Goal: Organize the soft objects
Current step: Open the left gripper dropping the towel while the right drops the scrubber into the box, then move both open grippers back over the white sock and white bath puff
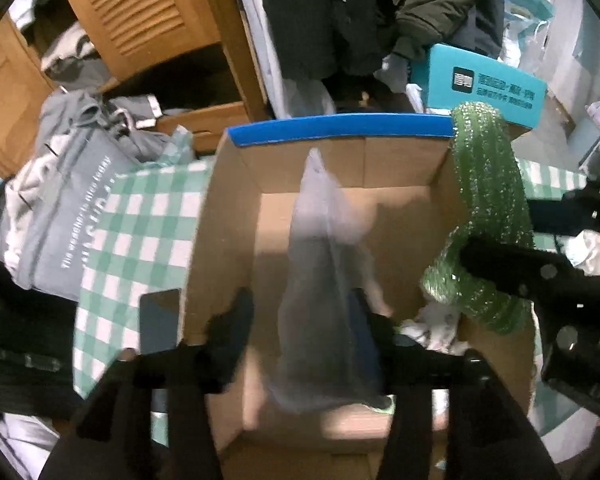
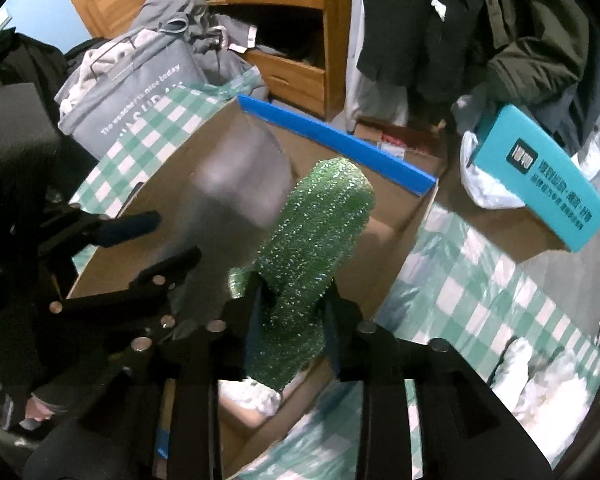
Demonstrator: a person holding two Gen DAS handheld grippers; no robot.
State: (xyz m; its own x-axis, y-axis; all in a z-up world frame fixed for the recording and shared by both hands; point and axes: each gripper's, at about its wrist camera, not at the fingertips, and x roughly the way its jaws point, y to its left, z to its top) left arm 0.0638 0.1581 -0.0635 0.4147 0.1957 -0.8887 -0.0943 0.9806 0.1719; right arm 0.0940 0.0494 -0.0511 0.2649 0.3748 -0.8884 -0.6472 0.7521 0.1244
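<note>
One open cardboard box sits on a green-checked cloth, its far rim edged by a blue strip. Inside, a white crumpled wad lies in the near right corner; the floor around it is mostly bare brown card.

Over the middle of the box hangs a grey translucent bag, blurred, with its narrow end pointing toward the blue strip and its wide end near the left gripper. That gripper's fingers stand spread either side of the bag; whether one of them touches it I cannot tell.

The right gripper has its jaws pressed onto the lower end of a green sparkly sock. The sock's long axis runs away from the gripper, its rounded end pointing up and toward the far rim. In the left wrist view the sock hangs over the box's right wall, curving from near the blue strip to the near right corner.

Left of the box, close by, stands a grey fabric bin stuffed with grey clothes. Beyond the far rim is a teal carton under dark hanging coats, with a wooden cabinet further left. To the right of the box, checked cloth lies open, with white stuffing near its edge.
</note>
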